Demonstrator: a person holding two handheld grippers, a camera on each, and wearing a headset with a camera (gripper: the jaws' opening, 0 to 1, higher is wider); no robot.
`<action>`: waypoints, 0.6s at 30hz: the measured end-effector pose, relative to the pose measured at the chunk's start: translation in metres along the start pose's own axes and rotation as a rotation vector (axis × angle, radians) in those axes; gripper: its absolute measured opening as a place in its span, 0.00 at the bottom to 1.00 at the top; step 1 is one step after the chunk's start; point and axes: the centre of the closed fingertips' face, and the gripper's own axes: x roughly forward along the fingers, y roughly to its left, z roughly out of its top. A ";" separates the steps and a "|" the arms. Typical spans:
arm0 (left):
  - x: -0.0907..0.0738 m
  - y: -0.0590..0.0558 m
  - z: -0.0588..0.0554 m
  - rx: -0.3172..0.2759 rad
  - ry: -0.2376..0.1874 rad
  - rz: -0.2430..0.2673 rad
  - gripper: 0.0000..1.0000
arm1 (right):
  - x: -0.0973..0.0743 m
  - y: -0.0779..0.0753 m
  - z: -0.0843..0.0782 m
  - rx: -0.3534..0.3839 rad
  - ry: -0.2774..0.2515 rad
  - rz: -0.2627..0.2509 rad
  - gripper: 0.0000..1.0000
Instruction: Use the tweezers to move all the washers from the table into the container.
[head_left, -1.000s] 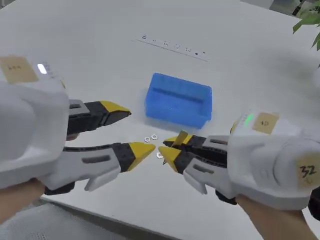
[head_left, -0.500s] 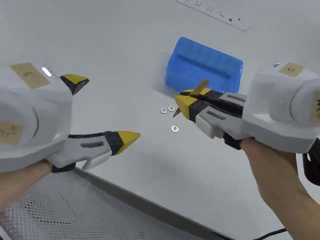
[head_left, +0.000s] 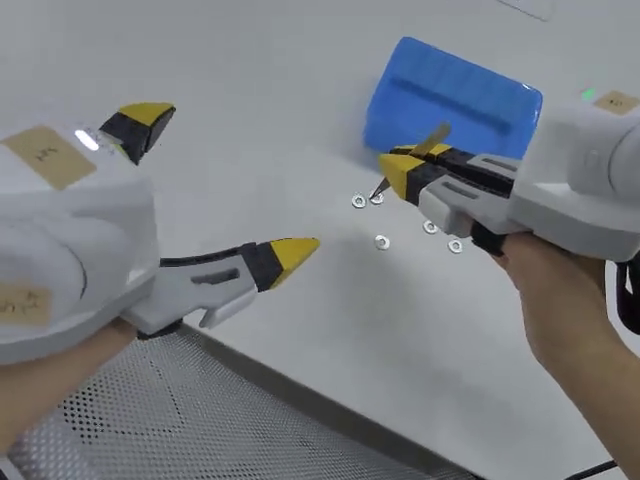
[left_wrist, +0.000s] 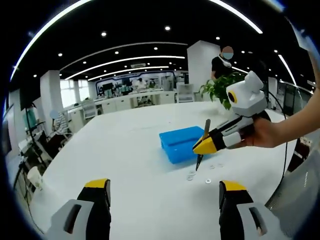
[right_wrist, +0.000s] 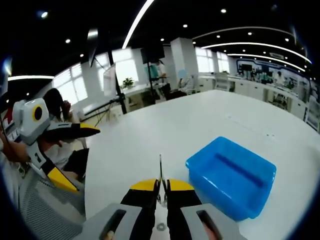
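Several small metal washers (head_left: 382, 241) lie on the white table (head_left: 260, 100) in front of a blue container (head_left: 455, 95). My right gripper (head_left: 393, 172) is shut on thin tweezers (head_left: 381, 187), whose tip points down beside two washers (head_left: 358, 202). In the right gripper view the tweezers (right_wrist: 160, 172) stick up between the closed jaws, with the container (right_wrist: 232, 175) to the right and a washer (right_wrist: 161, 226) below. My left gripper (head_left: 220, 185) is open and holds nothing, well left of the washers. The left gripper view shows the right gripper (left_wrist: 210, 144), tweezers (left_wrist: 202, 150), washers (left_wrist: 190, 176) and container (left_wrist: 182, 142).
The table's near edge (head_left: 330, 405) runs diagonally below the grippers, with a perforated grey surface (head_left: 150, 420) under it. A person (left_wrist: 222, 62) and a green plant (left_wrist: 217, 90) are beyond the table's far side. A power strip (right_wrist: 247, 127) is set into the tabletop behind the container.
The head camera has swung left and down. My left gripper has drawn back from the washers with its jaws spread wider. The right gripper with the tweezers now points at the two leftmost washers.
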 end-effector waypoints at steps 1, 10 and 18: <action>-0.001 0.002 0.001 -0.007 -0.005 0.014 0.92 | 0.002 -0.001 0.000 -0.003 -0.002 0.003 0.03; -0.001 0.011 -0.003 0.007 -0.006 0.045 0.92 | 0.016 -0.004 -0.009 -0.027 0.010 0.001 0.04; -0.003 0.014 0.004 0.009 -0.041 0.062 0.94 | 0.019 -0.005 -0.015 -0.022 0.019 -0.002 0.04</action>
